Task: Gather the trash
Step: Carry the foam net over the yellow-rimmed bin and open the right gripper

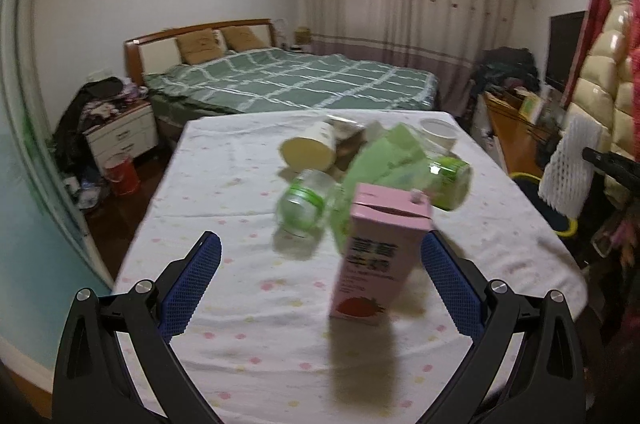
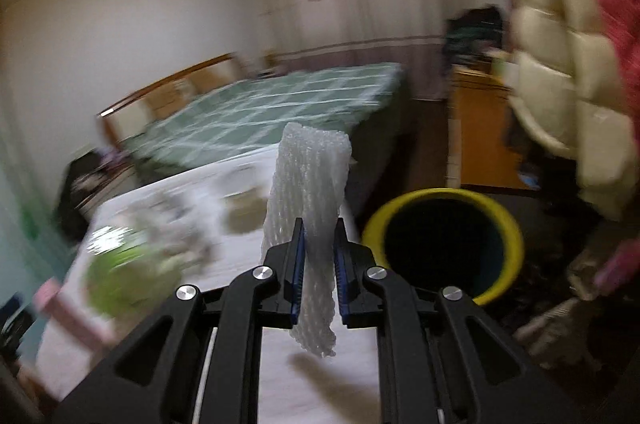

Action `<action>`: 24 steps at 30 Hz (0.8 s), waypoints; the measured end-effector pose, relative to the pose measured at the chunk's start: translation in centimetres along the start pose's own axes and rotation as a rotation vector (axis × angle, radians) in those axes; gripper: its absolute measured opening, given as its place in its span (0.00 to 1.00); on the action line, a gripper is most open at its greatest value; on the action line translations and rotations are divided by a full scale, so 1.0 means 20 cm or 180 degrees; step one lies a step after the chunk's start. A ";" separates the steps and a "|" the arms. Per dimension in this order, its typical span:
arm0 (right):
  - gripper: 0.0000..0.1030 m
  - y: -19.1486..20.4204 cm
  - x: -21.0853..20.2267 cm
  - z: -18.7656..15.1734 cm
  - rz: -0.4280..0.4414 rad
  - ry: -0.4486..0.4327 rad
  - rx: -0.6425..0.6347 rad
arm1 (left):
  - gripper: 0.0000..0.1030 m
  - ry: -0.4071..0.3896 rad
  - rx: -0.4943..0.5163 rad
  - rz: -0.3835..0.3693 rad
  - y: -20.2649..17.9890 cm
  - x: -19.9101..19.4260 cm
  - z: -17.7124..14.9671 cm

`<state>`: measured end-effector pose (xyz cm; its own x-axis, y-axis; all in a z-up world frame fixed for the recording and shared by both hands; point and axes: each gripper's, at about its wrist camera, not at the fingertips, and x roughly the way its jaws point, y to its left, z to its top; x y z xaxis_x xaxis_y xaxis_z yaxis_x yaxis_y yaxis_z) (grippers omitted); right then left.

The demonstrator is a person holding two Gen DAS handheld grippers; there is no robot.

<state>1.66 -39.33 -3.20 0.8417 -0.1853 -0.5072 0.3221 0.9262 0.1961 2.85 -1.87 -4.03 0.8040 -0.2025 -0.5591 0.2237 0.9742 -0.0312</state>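
Right wrist view: right gripper (image 2: 318,264) at lower centre of frame, jaws nearly together and clamped on a white foam net sleeve (image 2: 310,191). Sleeve stands between the two blue pads, its upper end rising above the fingertips toward mid-frame, its lower end hanging below the pads. Yellow-rimmed bin (image 2: 444,244) sits just right of the gripper, dark inside, on the floor beside the table (image 2: 240,256). Picture heavily blurred; trash pile at left is a smear of green and white.

Left wrist view: left gripper (image 1: 320,272) at bottom of frame, fingers wide apart, pads touching nothing. Pink carton (image 1: 376,256) stands upright on the table, right of centre between the fingers, close to the right pad but apart from it. Beyond it, mid-frame: clear bottle with green label (image 1: 304,203), green can (image 1: 450,181), cream cup on its side (image 1: 310,147), white bowl (image 1: 438,133). Foam sleeve shows at the right edge, held off the table above the bin.
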 end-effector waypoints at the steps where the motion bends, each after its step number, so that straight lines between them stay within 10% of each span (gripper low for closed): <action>1: 0.13 -0.08 0.04 0.02 -0.0149 -0.0017 0.0060 | 0.95 0.0004 0.0008 -0.0060 -0.01 0.00 -0.01; 10: 0.13 -0.52 0.45 0.01 -0.0925 0.0232 0.0223 | 0.95 0.0055 0.0209 -0.0248 -0.17 0.08 -0.01; 18: 0.15 -0.58 0.70 -0.09 -0.0966 0.0564 0.0257 | 0.95 0.0200 0.0205 -0.0260 -0.19 0.21 -0.01; 24: 0.34 -0.53 0.71 -0.10 -0.0978 0.0581 0.0172 | 0.95 0.0241 0.0159 -0.0274 -0.16 0.26 -0.01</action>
<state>9.26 -51.18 -14.19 0.6125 -0.3861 -0.6898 0.5745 0.8168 0.0529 6.25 -5.95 -6.96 0.7371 -0.2753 -0.6171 0.3188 0.9469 -0.0417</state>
